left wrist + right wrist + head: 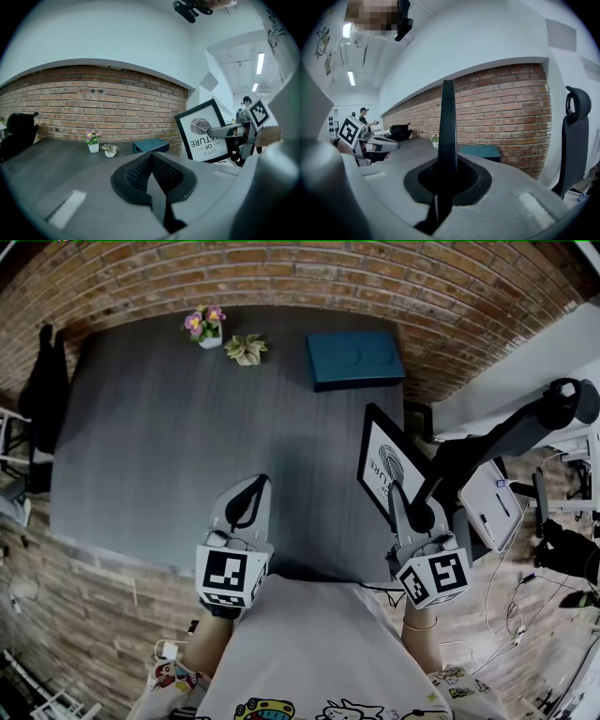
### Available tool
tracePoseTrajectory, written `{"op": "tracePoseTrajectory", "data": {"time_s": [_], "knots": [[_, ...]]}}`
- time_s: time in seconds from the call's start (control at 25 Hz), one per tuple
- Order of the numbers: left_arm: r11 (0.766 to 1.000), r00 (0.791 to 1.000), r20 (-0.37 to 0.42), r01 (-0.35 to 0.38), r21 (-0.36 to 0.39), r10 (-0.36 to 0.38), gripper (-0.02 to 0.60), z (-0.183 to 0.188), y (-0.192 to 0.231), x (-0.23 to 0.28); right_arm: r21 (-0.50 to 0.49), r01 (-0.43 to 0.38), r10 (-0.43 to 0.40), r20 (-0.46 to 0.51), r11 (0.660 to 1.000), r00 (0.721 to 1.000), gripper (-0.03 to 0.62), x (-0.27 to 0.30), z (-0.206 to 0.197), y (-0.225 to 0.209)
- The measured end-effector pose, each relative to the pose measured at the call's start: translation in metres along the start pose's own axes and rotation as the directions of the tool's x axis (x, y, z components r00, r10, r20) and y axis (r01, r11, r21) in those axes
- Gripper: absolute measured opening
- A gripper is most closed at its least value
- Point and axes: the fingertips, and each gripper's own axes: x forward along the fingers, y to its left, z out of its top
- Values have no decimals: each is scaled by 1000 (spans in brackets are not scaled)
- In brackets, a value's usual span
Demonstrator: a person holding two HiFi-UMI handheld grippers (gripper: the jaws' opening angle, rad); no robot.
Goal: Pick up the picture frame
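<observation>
The picture frame (380,463) is black, with a white print of a leaf and lettering. It stands on edge over the right side of the dark table (169,456), and the print reads upside down in the left gripper view (200,132). My right gripper (399,495) is shut on its near edge. In the right gripper view the frame (448,122) shows edge-on as a thin black bar rising from between the jaws. My left gripper (253,487) is shut on nothing, above the table's front middle, left of the frame.
A teal box (354,359) lies at the table's back right. A small flower pot (204,326) and a succulent (246,350) stand at the back middle. A brick wall runs behind. A black chair (42,381) is at the left, an office chair (553,413) at the right.
</observation>
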Motion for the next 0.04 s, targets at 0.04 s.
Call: {"op": "tracePoseTrajectory", "data": {"time_s": [0.04], "knots": [[1000,1000,0,-1,0,1,12,0,0,0,0,0,0,-1,1000,1000,14,0,0,0]]}}
